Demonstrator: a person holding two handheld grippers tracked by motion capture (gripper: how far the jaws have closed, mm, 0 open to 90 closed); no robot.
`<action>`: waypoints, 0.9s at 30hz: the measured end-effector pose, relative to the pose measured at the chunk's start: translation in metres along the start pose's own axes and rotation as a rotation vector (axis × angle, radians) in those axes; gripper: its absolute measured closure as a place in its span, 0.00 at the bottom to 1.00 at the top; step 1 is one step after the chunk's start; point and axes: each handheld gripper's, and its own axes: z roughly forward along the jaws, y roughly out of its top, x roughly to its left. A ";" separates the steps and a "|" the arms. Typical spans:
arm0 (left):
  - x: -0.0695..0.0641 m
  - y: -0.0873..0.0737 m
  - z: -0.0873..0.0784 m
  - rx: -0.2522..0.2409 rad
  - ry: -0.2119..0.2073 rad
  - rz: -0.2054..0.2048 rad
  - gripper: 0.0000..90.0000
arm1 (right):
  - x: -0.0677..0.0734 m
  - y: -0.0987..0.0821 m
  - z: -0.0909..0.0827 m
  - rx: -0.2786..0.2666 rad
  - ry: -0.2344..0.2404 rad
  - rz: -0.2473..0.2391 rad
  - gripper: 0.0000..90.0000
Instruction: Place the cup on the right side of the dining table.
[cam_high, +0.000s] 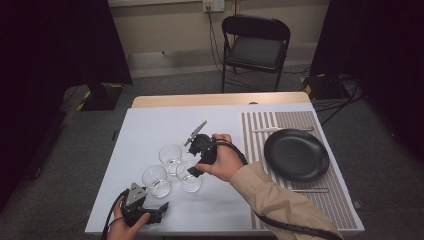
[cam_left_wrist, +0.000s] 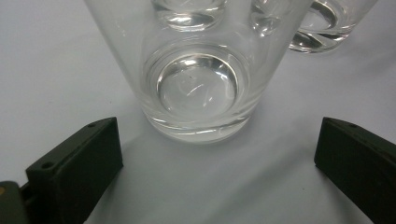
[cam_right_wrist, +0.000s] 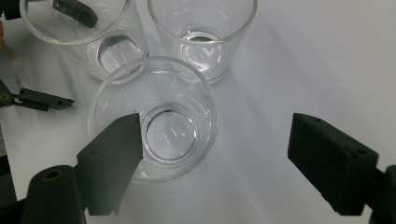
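Note:
Three empty clear glasses stand close together on the white table: a front-left glass (cam_high: 156, 180), a front-right glass (cam_high: 190, 182) and a back glass (cam_high: 170, 157). My left gripper (cam_high: 152, 203) lies low near the table's front edge, open, its jaws wide apart just short of the front-left glass (cam_left_wrist: 201, 88). My right gripper (cam_high: 193, 169) hovers over the front-right glass (cam_right_wrist: 154, 116), tilted down and open. Its left jaw overlaps that glass's rim from above; the right jaw is off to the side. Nothing is held.
A black plate (cam_high: 296, 154) sits on a striped placemat (cam_high: 260, 140) at the right, with cutlery behind (cam_high: 282, 129) and in front (cam_high: 310, 190) of it. A black folding chair (cam_high: 255, 45) stands beyond the table. The other glasses (cam_right_wrist: 203, 32) crowd the one under my right gripper.

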 end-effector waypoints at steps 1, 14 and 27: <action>0.000 0.000 0.000 0.000 0.001 0.001 0.00 | 0.000 0.000 0.001 -0.001 -0.004 -0.002 0.19; 0.000 0.000 0.000 0.000 -0.001 0.000 0.00 | -0.001 0.001 0.011 0.016 -0.013 0.006 0.21; 0.000 0.000 0.000 0.000 -0.001 -0.001 0.00 | -0.002 0.001 0.020 0.031 -0.010 0.016 0.27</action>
